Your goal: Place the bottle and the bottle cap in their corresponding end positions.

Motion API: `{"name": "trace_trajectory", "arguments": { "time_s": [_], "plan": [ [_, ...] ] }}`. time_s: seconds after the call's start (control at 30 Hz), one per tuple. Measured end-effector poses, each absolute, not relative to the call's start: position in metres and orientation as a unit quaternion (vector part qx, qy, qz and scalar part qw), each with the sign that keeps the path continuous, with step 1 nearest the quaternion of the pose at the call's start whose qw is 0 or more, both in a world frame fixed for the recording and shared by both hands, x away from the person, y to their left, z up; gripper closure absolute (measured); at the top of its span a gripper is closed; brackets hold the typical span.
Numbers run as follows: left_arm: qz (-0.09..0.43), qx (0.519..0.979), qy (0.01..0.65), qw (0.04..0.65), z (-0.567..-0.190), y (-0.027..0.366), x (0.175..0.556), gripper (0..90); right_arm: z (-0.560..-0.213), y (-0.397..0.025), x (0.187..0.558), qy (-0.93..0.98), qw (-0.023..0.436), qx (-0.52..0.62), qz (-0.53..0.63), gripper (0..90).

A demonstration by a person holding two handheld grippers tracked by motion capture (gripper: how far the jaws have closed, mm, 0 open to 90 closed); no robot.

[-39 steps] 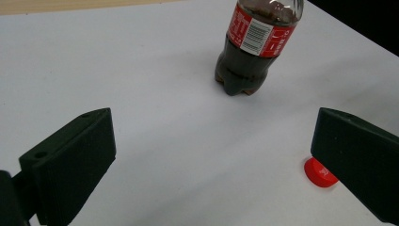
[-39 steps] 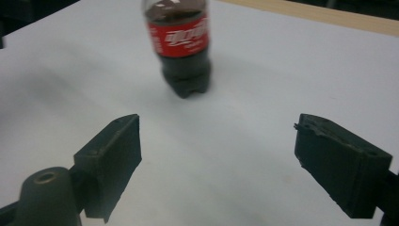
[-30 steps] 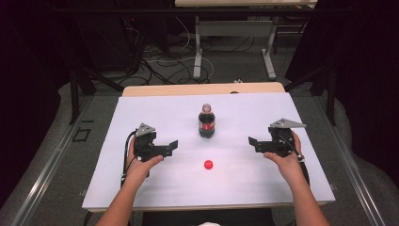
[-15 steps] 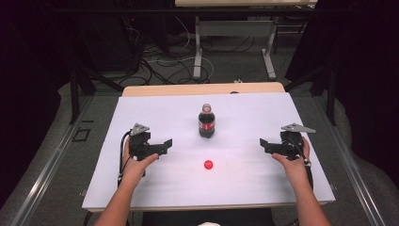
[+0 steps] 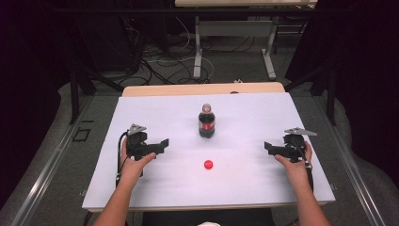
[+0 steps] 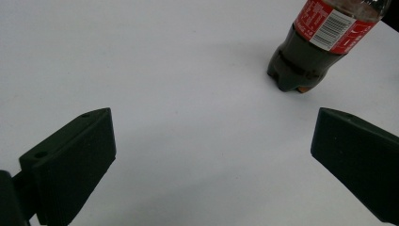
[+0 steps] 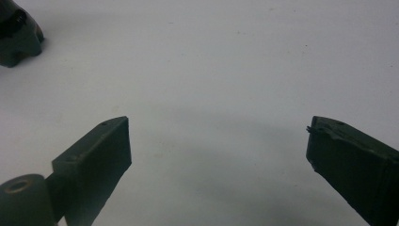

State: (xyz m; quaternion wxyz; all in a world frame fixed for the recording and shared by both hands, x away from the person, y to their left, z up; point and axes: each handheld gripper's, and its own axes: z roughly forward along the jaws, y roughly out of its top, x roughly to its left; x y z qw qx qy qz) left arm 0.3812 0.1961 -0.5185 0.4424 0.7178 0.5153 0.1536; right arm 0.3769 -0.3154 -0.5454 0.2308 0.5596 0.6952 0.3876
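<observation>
There are two things on the white table [image 5: 155, 113]: one cola bottle [image 5: 206, 123] and one small red cap [image 5: 208, 164]. The bottle stands upright near the middle of the sheet, a little toward the far side, dark liquid inside and a red label round its waist; its top is bare. The cap lies flat on the table on the near side of the bottle, apart from it, almost straight in front. Two grippers are in play, one in each of the person's hands, both low over the table and each pointing inward toward the centre. The left gripper [image 5: 162, 142] sits well to the left of the bottle, its two black jaws spread wide with nothing between them; in the left gripper view the bottle's base and label [image 6: 315, 47] show ahead and off to the upper right of the gap. The right gripper [image 5: 267, 147] sits well to the right, close to the table's right edge, jaws likewise wide apart and empty; in the right gripper view the bottle's foot [image 7: 16, 40] is just caught in the top left corner. Neither gripper touches the bottle or the cap.
</observation>
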Motion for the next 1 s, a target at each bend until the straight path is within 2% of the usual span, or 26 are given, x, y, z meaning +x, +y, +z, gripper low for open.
{"name": "trace_trajectory", "arguments": {
  "time_s": [1.0],
  "plan": [
    [0.145,0.715,0.529,0.434,-0.525,0.200,0.385,0.6,-0.553,-0.300,0.379,0.715,0.215,0.547,0.379,7.0]
  ]
}}
